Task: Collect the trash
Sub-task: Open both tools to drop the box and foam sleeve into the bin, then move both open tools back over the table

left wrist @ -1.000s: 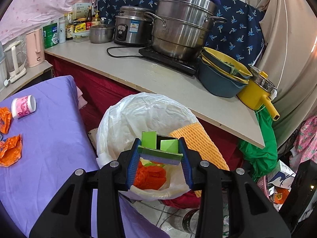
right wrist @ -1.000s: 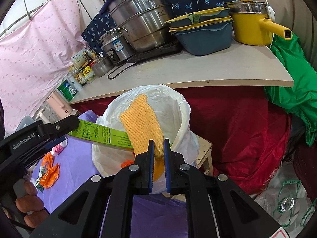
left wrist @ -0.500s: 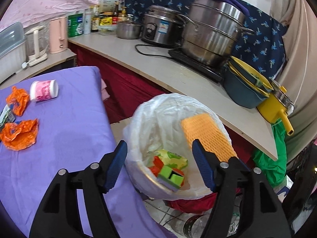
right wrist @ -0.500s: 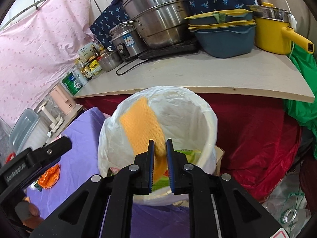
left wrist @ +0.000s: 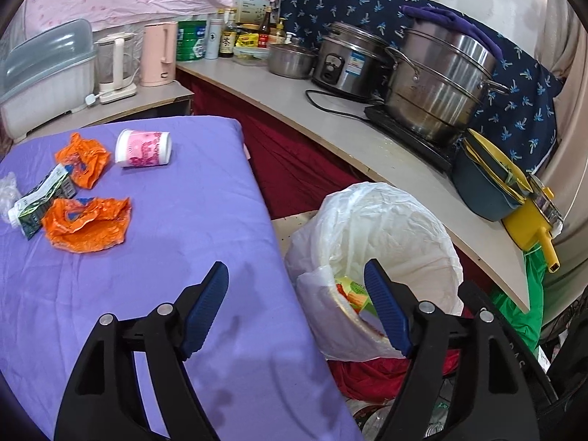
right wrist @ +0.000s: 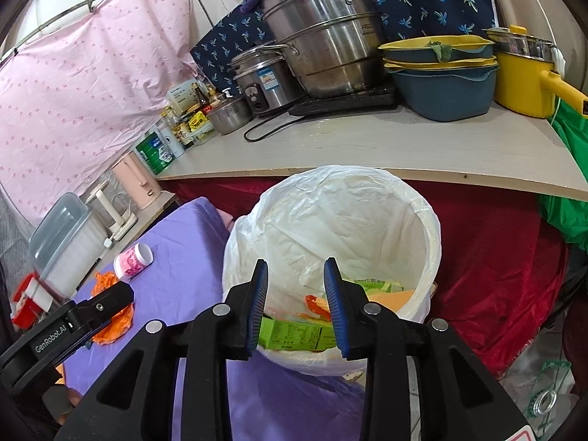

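A bin lined with a white bag [left wrist: 382,228] [right wrist: 352,217] stands beside the purple-covered table [left wrist: 183,220] [right wrist: 176,253]. Inside it lie a green carton [right wrist: 294,334], an orange net sheet [right wrist: 389,297] and orange scraps. My left gripper [left wrist: 296,275] hangs over the table's edge by the bin, its jaws opening wide with nothing between them. My right gripper [right wrist: 296,268] hovers above the bin's near rim, jaws opening and empty. On the table lie two orange wrappers [left wrist: 86,220] [left wrist: 82,158], a pink-and-white cup [left wrist: 143,147] [right wrist: 133,258] on its side and a dark carton [left wrist: 42,198].
A long counter [left wrist: 367,143] [right wrist: 367,143] behind the bin carries steel pots [left wrist: 437,77], a rice cooker [left wrist: 349,62], stacked basins [left wrist: 488,183], a yellow pot [right wrist: 522,73] and bottles. Kettles [left wrist: 158,53] and a plastic box [left wrist: 44,77] stand at the table's far end. A person's fingers [right wrist: 58,404] hold the left gripper.
The left gripper dropped the green carton into the bin, opened wide and swung left over the table. The right gripper let the orange net sheet fall in and opened.
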`<move>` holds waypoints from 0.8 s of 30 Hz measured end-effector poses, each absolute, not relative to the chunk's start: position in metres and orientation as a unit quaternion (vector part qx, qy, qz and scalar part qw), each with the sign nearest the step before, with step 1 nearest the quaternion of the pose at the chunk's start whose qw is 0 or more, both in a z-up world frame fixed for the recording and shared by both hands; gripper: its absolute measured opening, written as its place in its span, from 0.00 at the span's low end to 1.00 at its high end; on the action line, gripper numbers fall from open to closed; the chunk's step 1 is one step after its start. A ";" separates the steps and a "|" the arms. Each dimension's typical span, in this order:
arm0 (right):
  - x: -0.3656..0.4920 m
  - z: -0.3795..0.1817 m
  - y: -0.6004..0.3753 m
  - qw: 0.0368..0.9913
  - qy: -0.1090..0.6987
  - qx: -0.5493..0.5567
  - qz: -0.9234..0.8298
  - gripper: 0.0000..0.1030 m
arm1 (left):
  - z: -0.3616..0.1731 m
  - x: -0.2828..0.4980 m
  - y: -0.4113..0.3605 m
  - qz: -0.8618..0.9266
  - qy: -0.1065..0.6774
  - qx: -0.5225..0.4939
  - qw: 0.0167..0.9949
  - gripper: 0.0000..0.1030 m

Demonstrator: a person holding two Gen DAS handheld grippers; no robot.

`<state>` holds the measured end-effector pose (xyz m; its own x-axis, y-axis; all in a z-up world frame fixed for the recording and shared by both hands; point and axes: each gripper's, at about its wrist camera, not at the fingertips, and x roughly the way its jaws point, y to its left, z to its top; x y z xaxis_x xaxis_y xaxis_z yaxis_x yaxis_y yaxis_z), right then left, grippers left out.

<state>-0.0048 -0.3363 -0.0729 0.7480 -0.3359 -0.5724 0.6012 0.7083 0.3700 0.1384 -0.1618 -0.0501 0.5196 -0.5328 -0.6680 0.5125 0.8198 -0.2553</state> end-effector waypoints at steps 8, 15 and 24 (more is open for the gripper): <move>0.002 -0.077 -0.307 0.896 0.258 0.265 -0.245 0.30 | -0.049 0.140 -0.119 -0.270 0.383 -0.020 0.883 0.71; 0.010 -0.091 -0.286 0.894 0.279 0.263 -0.234 0.30 | -0.052 0.143 -0.075 -0.238 0.385 -0.029 0.891 0.71; 0.036 -0.080 -0.243 0.909 0.286 0.239 -0.188 0.30 | -0.061 0.153 0.003 -0.162 0.388 -0.046 0.906 0.71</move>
